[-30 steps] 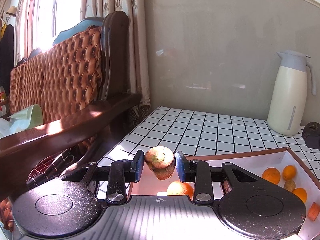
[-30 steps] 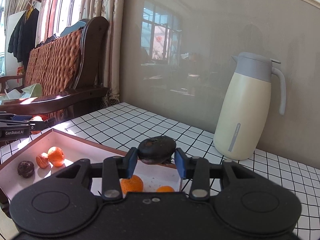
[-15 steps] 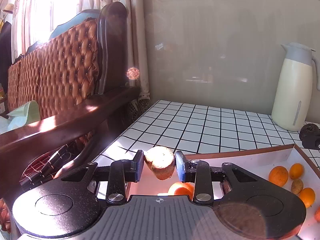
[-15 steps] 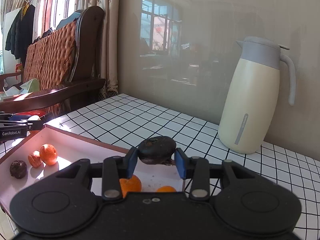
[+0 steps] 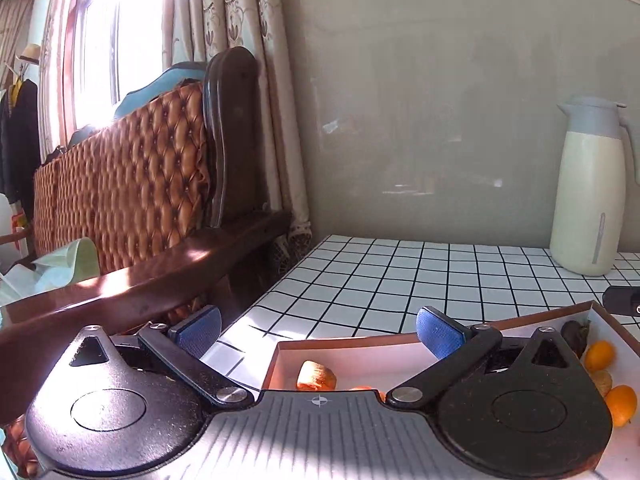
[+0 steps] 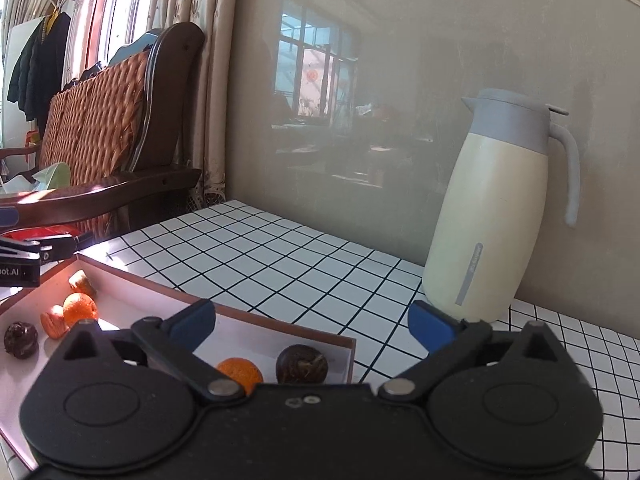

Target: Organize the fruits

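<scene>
Two grippers hang over a white tray on the tiled table. From the left wrist, the left gripper [image 5: 318, 326] has just spread its jaws wide with nothing between them; a brown fruit [image 5: 316, 376] lies in the tray [image 5: 360, 348] just below, oranges [image 5: 598, 356] at the far right. From the right wrist, the right gripper [image 6: 312, 324] has likewise just opened and grips nothing; a dark fruit [image 6: 302, 364] sits beside an orange [image 6: 239, 372] in the tray's near corner. A cream jug [image 6: 500, 216] stands by the wall.
</scene>
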A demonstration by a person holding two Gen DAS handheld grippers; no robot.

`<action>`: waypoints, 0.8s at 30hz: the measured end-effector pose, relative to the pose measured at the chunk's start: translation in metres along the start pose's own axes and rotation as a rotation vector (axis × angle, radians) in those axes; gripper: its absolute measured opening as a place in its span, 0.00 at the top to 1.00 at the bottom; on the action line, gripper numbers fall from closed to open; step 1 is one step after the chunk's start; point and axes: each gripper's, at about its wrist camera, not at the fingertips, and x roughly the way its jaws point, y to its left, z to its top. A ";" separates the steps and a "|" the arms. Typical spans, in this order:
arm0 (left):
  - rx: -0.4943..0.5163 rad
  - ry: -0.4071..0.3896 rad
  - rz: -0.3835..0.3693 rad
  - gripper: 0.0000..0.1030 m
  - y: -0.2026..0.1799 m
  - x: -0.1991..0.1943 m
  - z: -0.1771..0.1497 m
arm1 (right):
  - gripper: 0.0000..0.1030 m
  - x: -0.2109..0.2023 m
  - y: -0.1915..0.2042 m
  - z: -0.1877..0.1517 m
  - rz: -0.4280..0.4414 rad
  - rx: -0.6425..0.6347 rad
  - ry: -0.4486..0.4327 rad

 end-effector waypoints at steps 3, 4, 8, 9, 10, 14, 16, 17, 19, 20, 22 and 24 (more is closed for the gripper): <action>-0.006 0.006 -0.006 0.00 0.000 -0.001 -0.002 | 0.06 0.000 0.001 -0.001 -0.002 0.002 0.008; -0.006 0.007 -0.005 0.00 0.000 -0.002 -0.002 | 0.06 -0.001 0.001 -0.002 -0.002 -0.001 0.012; -0.011 0.007 -0.002 0.00 -0.001 -0.004 -0.004 | 0.06 -0.004 -0.001 -0.002 -0.006 0.004 0.015; -0.015 0.008 -0.005 0.00 -0.001 -0.004 -0.004 | 0.06 -0.004 -0.001 -0.001 -0.008 0.008 0.019; -0.020 0.010 -0.003 0.00 -0.001 -0.005 -0.004 | 0.06 -0.004 -0.001 -0.001 -0.008 0.012 0.026; -0.031 0.011 -0.027 0.00 -0.001 -0.013 -0.004 | 0.06 -0.014 -0.002 0.000 0.001 0.018 0.009; -0.053 0.003 -0.043 0.00 0.000 -0.026 0.001 | 0.06 -0.024 0.000 0.003 0.008 0.008 0.002; -0.055 -0.006 -0.050 0.00 0.000 -0.035 0.003 | 0.06 -0.033 0.000 0.005 0.014 0.006 -0.010; -0.038 -0.031 -0.046 0.00 -0.002 -0.056 0.006 | 0.06 -0.051 0.002 0.010 0.024 0.004 -0.028; -0.031 -0.037 -0.044 0.00 -0.003 -0.067 0.006 | 0.06 -0.063 0.003 0.012 0.028 -0.001 -0.042; -0.019 -0.038 -0.043 0.00 -0.006 -0.091 0.004 | 0.06 -0.088 0.005 0.013 0.032 -0.016 -0.061; -0.016 -0.040 -0.061 0.00 -0.010 -0.114 0.000 | 0.06 -0.114 0.006 0.011 0.030 -0.028 -0.075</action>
